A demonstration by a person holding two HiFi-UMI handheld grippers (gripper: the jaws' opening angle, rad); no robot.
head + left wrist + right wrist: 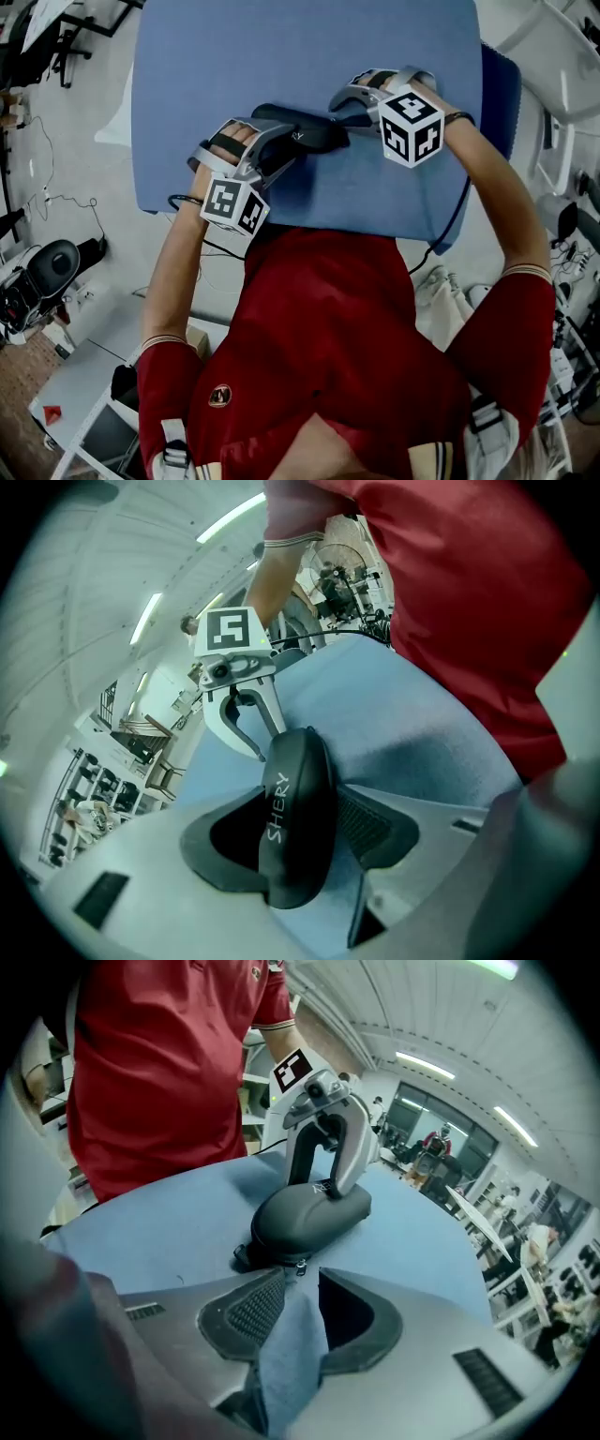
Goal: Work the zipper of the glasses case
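A black zippered glasses case (305, 131) lies on the blue table top (234, 56). My left gripper (279, 150) is shut across the case's near end; in the left gripper view the case (295, 817), printed with white letters, fills the space between the pads of that gripper (300, 832). My right gripper (339, 114) is at the case's other end. In the right gripper view its jaws (300, 1283) stand a little apart, with the small zipper pull (298, 1266) just at their tips and blue table showing in the gap. The case (309, 1215) lies beyond them.
The blue table's front edge (309, 225) runs just in front of the person's red shirt. A blue chair (502, 84) stands at the table's right. Cables and black equipment (42, 272) lie on the floor to the left.
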